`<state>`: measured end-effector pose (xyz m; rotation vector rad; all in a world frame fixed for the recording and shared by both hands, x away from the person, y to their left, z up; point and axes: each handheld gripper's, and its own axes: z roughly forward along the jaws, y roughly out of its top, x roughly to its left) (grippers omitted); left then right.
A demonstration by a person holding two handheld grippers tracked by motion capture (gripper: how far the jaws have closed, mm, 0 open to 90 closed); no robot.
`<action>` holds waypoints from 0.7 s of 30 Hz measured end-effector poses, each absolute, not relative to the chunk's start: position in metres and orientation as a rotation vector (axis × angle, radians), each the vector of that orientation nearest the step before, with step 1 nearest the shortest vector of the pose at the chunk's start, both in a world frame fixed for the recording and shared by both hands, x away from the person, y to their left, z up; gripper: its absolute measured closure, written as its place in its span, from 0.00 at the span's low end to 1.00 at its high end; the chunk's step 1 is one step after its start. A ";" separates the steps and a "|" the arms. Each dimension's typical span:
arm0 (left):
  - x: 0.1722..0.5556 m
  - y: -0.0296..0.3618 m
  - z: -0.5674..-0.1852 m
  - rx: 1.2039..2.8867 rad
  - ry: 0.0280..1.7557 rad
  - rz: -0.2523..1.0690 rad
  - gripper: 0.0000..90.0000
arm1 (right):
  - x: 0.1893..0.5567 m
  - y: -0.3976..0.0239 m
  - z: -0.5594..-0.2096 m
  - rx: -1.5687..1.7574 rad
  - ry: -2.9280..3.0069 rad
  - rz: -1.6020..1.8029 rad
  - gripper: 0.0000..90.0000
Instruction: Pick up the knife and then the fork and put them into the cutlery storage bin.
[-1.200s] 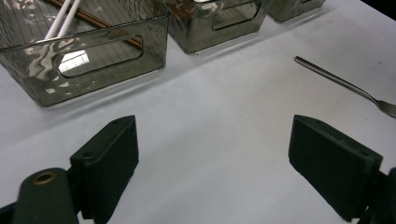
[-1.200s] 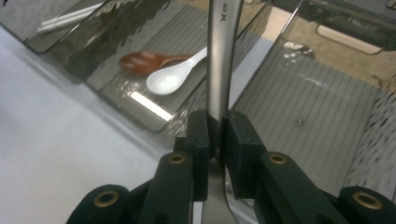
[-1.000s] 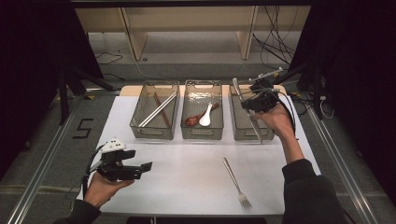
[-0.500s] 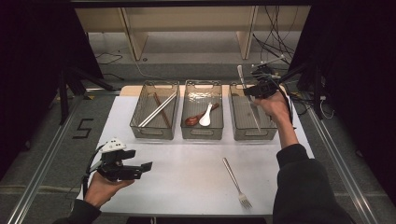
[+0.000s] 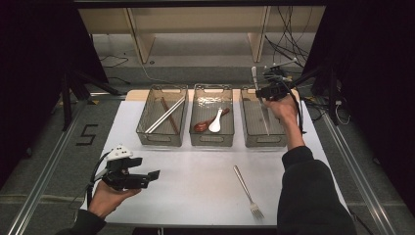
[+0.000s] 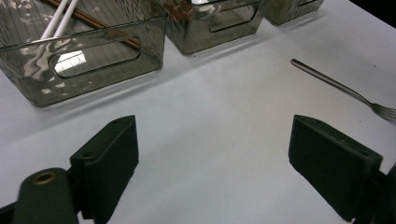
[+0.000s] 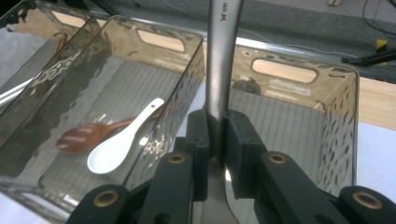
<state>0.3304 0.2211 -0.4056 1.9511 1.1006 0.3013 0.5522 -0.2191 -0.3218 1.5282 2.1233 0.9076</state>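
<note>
Pinching a long silver metal utensil handle (image 7: 219,70), the right gripper (image 7: 215,140) has its jaws nearly closed on it over the clear plastic right-hand bin (image 5: 247,132) at the desk's far right edge. Near the front left corner, the left gripper (image 6: 212,158) hovers, jaws wide, empty.

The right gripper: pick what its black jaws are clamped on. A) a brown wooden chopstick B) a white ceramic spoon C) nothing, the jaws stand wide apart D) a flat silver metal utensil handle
D: in the right gripper view the right gripper has its jaws pressed on both sides of a flat silver metal utensil handle that rises over the clear plastic bin; the white ceramic spoon lies in the next bin.
</note>
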 end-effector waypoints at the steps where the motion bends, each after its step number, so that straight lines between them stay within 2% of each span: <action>1: 0.330 0.221 -0.406 1.950 1.099 0.302 0.17 | 0.553 -0.218 -0.323 1.530 2.114 0.905 0.90; 21: 0.329 0.221 -0.405 1.950 1.093 0.297 0.17 | 0.566 -0.214 -0.335 1.603 2.018 0.918 0.90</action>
